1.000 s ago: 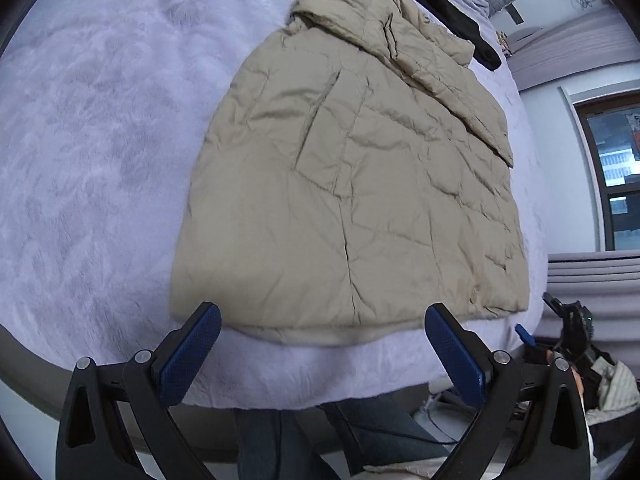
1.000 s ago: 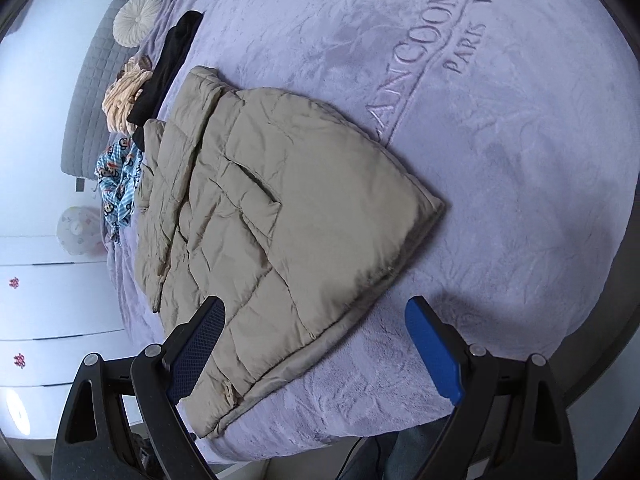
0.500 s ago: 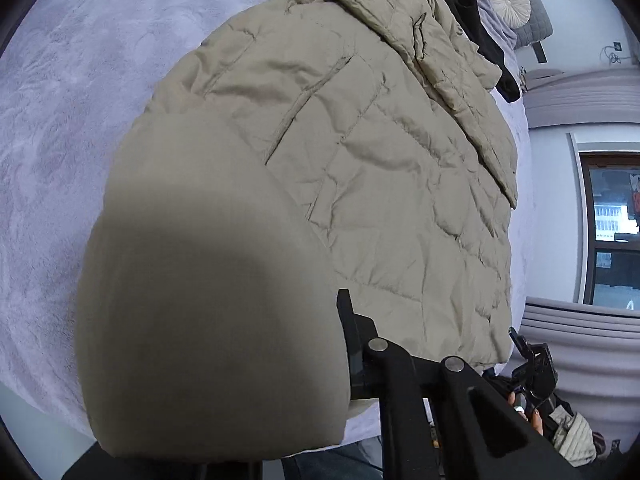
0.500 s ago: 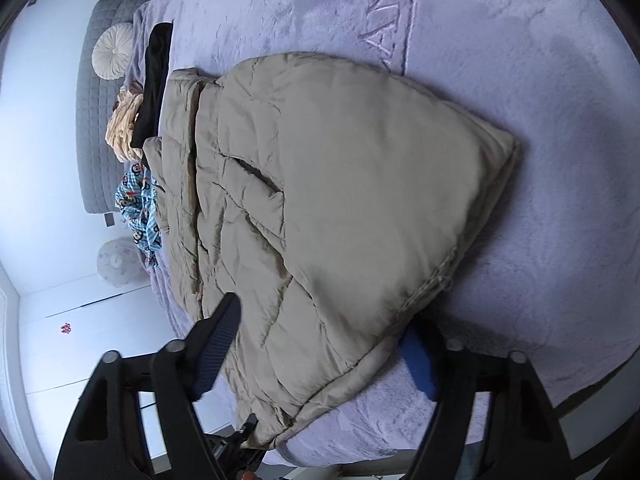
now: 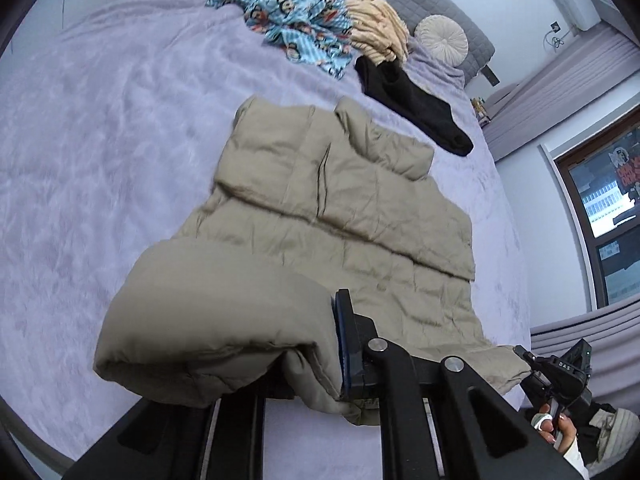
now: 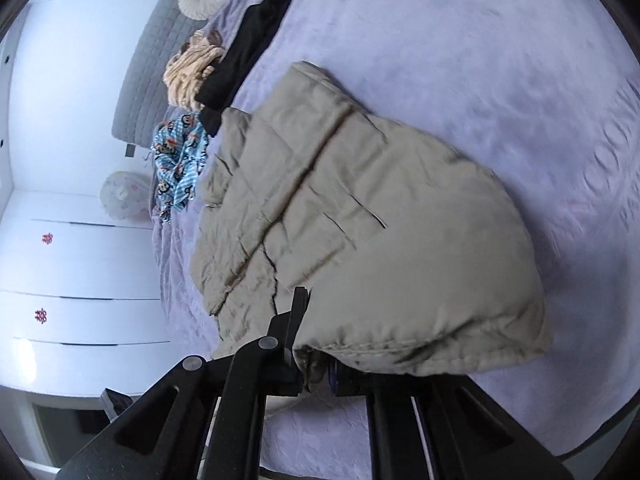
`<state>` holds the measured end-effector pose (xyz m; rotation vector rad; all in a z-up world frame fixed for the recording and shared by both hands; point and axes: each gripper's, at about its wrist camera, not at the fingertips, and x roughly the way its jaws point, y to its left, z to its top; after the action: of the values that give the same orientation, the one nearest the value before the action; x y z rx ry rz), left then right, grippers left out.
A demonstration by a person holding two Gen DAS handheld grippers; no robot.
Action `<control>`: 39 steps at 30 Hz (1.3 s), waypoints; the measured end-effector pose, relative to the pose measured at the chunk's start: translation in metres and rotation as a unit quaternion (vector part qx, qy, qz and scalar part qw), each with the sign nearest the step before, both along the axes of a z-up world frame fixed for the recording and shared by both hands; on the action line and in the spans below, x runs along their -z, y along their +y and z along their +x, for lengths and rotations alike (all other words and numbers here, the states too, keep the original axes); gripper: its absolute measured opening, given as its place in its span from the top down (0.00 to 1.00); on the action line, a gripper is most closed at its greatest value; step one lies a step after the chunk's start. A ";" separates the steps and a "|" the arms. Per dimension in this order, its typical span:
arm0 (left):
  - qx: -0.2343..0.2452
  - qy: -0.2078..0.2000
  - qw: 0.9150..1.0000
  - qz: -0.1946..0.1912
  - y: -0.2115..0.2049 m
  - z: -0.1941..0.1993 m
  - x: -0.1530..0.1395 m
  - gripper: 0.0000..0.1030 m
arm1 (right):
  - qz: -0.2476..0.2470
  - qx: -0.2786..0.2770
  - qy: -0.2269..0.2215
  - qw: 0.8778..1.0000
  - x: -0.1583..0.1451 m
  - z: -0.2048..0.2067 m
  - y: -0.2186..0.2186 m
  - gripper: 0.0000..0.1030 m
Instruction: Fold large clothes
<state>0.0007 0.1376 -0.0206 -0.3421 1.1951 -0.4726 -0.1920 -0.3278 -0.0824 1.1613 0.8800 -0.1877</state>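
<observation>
A beige padded jacket [image 5: 340,208] lies on the lilac bed [image 5: 100,140], its near hem lifted off the blanket. My left gripper [image 5: 312,360] is shut on the left hem corner; puffy fabric hides its left finger. In the right wrist view the jacket [image 6: 360,208] bulges over my right gripper [image 6: 316,360], whose jaws are closing, pinching the hem's other corner. The right gripper [image 5: 560,372] and a hand also show at the left wrist view's lower right.
Beyond the jacket's collar lie a black garment [image 5: 412,108], blue cartoon-print clothing [image 5: 304,28] and a beige knit [image 5: 376,28], near a round cushion [image 5: 442,36] and grey headboard [image 6: 152,80]. A window [image 5: 600,200] is right; white cabinets [image 6: 80,272] flank the bed.
Both grippers went from open above the flat hem to shut on its corners. The hem has been lifted and carried toward the collar, bunching up in front of both cameras.
</observation>
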 end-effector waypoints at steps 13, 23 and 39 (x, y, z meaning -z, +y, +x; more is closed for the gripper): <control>-0.053 -0.082 0.988 0.116 -0.085 0.150 -0.016 0.85 | -0.066 -0.086 -0.029 0.994 -0.038 0.203 -0.068 0.91; -0.045 -0.014 0.986 0.159 -0.111 0.237 0.091 0.85 | -0.014 -0.030 0.017 0.999 0.062 0.269 -0.086 0.91; -0.006 -0.140 0.970 0.200 -0.106 0.204 0.063 0.04 | -0.061 -0.073 -0.029 0.995 0.032 0.272 -0.068 0.19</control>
<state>0.2044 0.0314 -0.0837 0.0646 0.9825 -0.2481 0.0800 -0.3955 -0.1147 0.9812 0.8867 -0.0865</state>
